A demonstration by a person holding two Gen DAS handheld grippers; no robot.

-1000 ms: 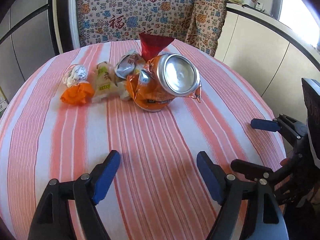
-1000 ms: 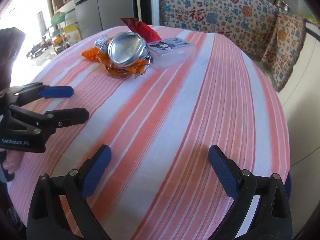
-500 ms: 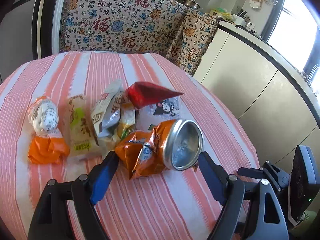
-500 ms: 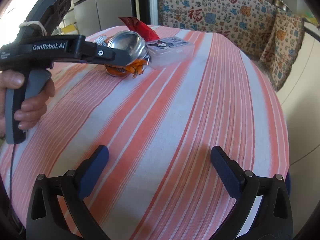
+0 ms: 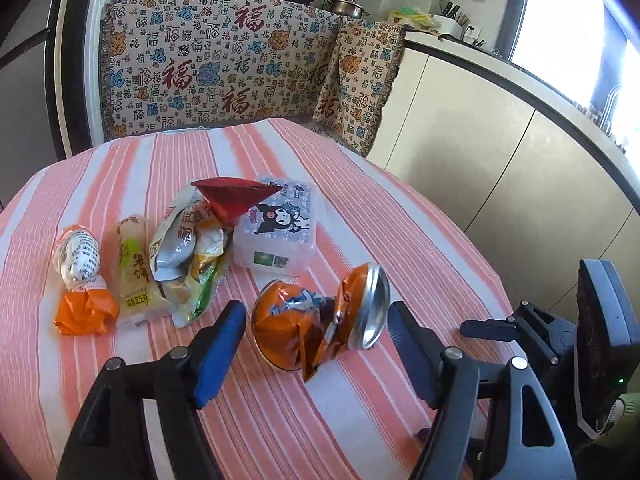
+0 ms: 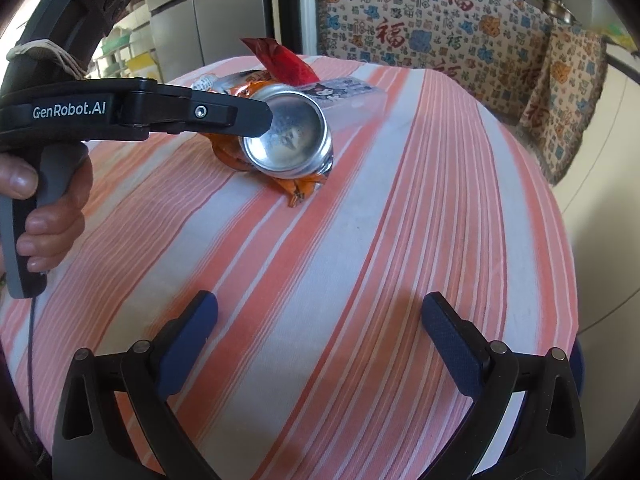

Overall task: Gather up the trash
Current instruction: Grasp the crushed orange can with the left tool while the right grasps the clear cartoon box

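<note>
Nearest, in the left wrist view, left gripper [image 5: 316,338] with blue ribbed pads on black fingers [image 5: 218,344], closing around a crushed can [image 5: 320,320] but not yet pressing it: gaps on both sides. Can crumpled, orange foil-like skin torn and creased, round silver end tilted toward the right pad, lying on its side on the surface [image 5: 360,420], a cloth of salmon and white stripes with fine ribbing. To the right, right gripper [image 6: 318,328] spread wide with nothing between its fingers, hovering over bare cloth well apart from the can. Beyond the can, a translucent plastic box [image 5: 280,236] with a cartoon label, just beside it. Left of that, a heap of crinkled snack wrappers [image 5: 188,252], silver-lined, with a stiff red cone-shaped wrapper [image 5: 236,200] on top. Further left, a pale pouch [image 5: 134,268], then a twisted orange-and-white wrapper [image 5: 80,280]. At the back, a patterned woven throw [image 5: 224,76] with fringe.
</note>
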